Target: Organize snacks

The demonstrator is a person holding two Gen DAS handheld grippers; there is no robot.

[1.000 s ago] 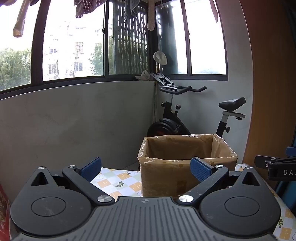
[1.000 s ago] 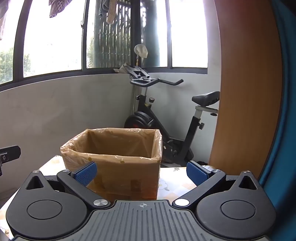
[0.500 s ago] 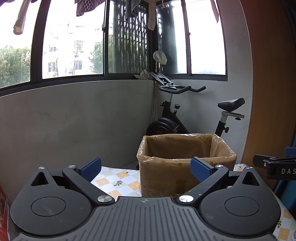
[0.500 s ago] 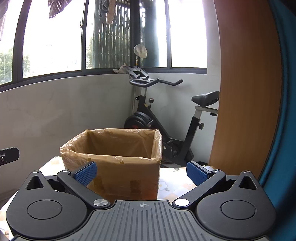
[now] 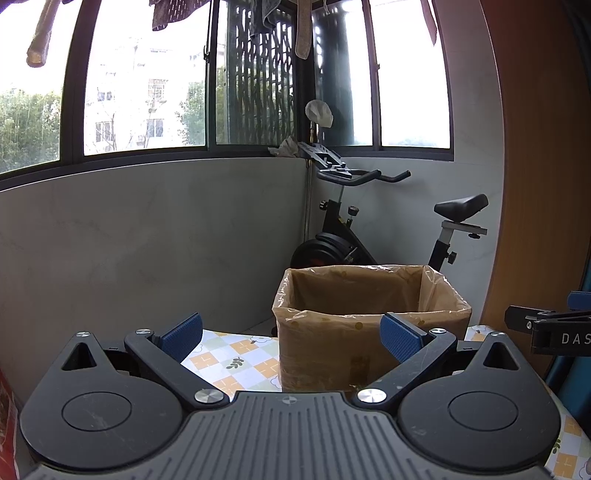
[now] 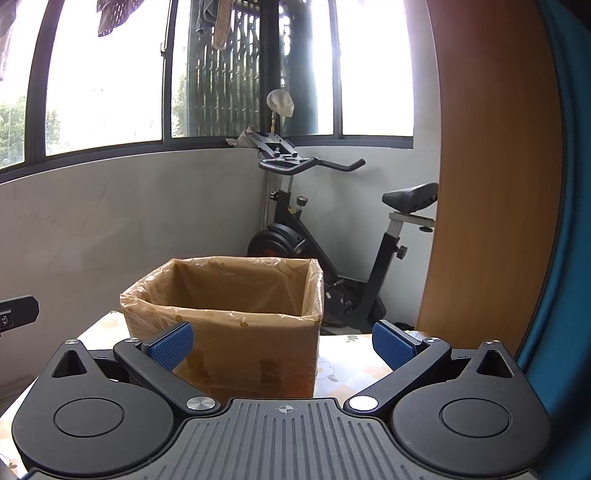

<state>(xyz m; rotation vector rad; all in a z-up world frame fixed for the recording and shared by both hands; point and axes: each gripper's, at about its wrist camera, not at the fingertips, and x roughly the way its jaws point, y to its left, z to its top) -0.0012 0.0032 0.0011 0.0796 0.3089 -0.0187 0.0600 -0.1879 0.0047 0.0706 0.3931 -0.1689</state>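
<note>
1. The windows [image 5: 144, 85] wrap the whole corner above a grey half-wall [image 5: 147, 229], with laundry [image 5: 177, 11] hanging across the top of the glass.
2. A wooden panel [image 6: 495, 166] rises along the right side, with something blue [image 6: 569, 221] at the very edge beyond it.
3. An exercise bike [image 5: 354, 229] is parked in the corner behind the table, its handlebars pointing right and its saddle [image 6: 410, 195] close to the wooden panel.
4. The table [image 5: 236, 362], covered in a checked cloth with little leaf prints, carries everything for the job.
5. The cardboard box [image 6: 229, 325] stands on the table straight ahead of both tools, open at the top and lined with a clear plastic bag folded over its rim. From here its inside cannot be seen, so I can't tell what it holds.
6. The left claw [image 5: 291, 334] hangs above the table's near side with its blue pads spread wide and nothing between them; the box sits ahead and a little to its right.
7. The right claw [image 6: 282, 343] is likewise spread apart and carrying nothing, the box directly in front of it.
8. A sliver of red packaging [image 5: 7, 421] shows at the far left edge in the left wrist view, too cut off to identify.
</note>
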